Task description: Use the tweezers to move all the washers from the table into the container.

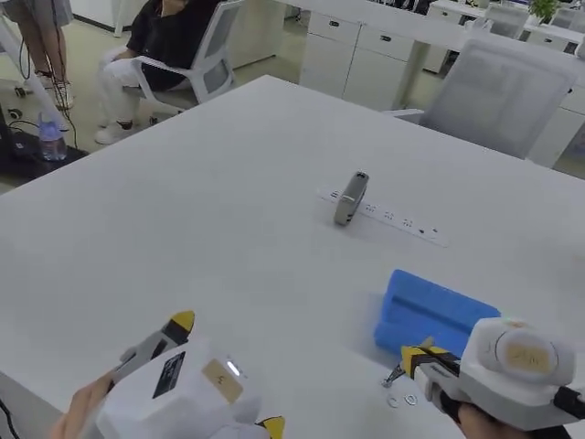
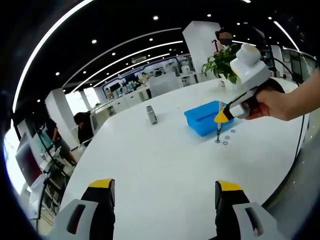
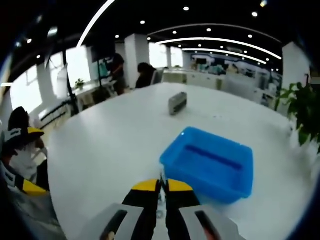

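- My right gripper [image 3: 160, 186] has its jaws pressed together on the tweezers [image 3: 160, 194]. I judge that squeeze is what holds the thin tool firm enough to pick with.
- I hold the tweezers pointing down at the table [image 1: 228, 229], tips just over the washers [image 2: 225, 142]. The washers lie loose right below my right gripper [image 1: 420, 361], on its near side, away from the container.
- The blue container [image 3: 210, 165] sits just ahead of that gripper, so each carry should be short. It looks empty from here.
- My left gripper [image 2: 165, 185] has its jaws wide apart and holds nothing. It waits well off to the side of the work, out of the way.
- Well beyond the container lie a power strip [image 1: 384, 217] and a small grey thing [image 1: 350, 198] across it; they play no part.
- Hard to make out: the tweezer tips are hidden under my own jaws in the right gripper view. I cannot tell whether they already pinch a washer.
- The washers are tiny. I count about four in the left gripper view, and in the head view two [image 1: 393, 401] are plain.
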Tool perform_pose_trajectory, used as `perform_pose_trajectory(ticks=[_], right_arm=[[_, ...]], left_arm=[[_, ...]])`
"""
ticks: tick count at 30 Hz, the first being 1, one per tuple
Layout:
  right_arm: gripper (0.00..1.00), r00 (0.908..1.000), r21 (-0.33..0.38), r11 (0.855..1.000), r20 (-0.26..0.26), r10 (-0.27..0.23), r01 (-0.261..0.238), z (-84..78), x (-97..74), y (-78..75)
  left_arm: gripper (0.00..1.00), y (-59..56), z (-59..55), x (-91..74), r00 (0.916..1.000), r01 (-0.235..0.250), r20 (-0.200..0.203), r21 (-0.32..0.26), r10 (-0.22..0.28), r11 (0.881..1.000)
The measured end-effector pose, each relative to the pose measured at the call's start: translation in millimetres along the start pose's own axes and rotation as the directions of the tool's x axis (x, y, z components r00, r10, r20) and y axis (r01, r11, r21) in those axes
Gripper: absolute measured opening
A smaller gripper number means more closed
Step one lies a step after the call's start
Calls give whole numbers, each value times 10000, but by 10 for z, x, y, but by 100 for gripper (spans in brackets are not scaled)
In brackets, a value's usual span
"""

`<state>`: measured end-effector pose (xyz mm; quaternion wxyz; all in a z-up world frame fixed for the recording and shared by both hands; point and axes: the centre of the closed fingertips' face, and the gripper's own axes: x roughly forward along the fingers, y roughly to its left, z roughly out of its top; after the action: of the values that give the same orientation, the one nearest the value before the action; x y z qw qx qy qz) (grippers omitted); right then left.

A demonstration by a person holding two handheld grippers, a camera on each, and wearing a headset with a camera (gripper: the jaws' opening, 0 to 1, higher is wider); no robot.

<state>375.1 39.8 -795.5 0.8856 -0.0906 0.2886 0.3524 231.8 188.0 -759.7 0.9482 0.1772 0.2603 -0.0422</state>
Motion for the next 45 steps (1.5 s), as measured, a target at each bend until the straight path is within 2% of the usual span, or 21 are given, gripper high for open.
perform_pose_trajectory(ticks=[2,6,13,18,21,24,27,34,40,45], right_arm=[[0,10000,-371,9993,-3,-49,49,9,5,3],[0,9999,-602,9982,-110,-94,88,13,45,-25],[0,9997,-142,9997,-142,-189,187,-26,5,-40],[0,9994,-357,9989,-131,-318,314,-28,3,-36],[0,9994,-111,9997,-261,-217,214,-16,22,-69],[0,9990,-317,9994,-420,-127,113,-17,1,-69],[0,9985,-134,9999,-554,6,-14,-12,-28,-62],[0,9977,-111,9999,-673,11,-18,-34,-56,-123],[0,9988,-398,9988,-402,261,-277,114,-134,-93],[0,9989,-514,9977,179,444,-434,343,-230,-49]], left_arm=[[84,-2,1,-1,10000,6,-1,0,-6,10000],[84,-9,0,-1,10000,37,-15,27,-37,10000],[84,-9,-14,8,10000,22,-91,45,-22,10000],[84,-8,-18,10,9999,7,-102,67,-6,10000],[83,-14,-21,12,9999,27,-121,101,-26,9999],[83,-25,-29,19,9998,72,-166,166,-69,9998],[83,-30,-26,19,9998,102,-157,167,-99,9998],[83,-31,-35,21,9997,102,-208,233,-97,9997],[84,-25,-41,24,9997,74,-246,253,-68,9997],[84,-19,-38,19,9997,37,-231,250,-31,9997]])
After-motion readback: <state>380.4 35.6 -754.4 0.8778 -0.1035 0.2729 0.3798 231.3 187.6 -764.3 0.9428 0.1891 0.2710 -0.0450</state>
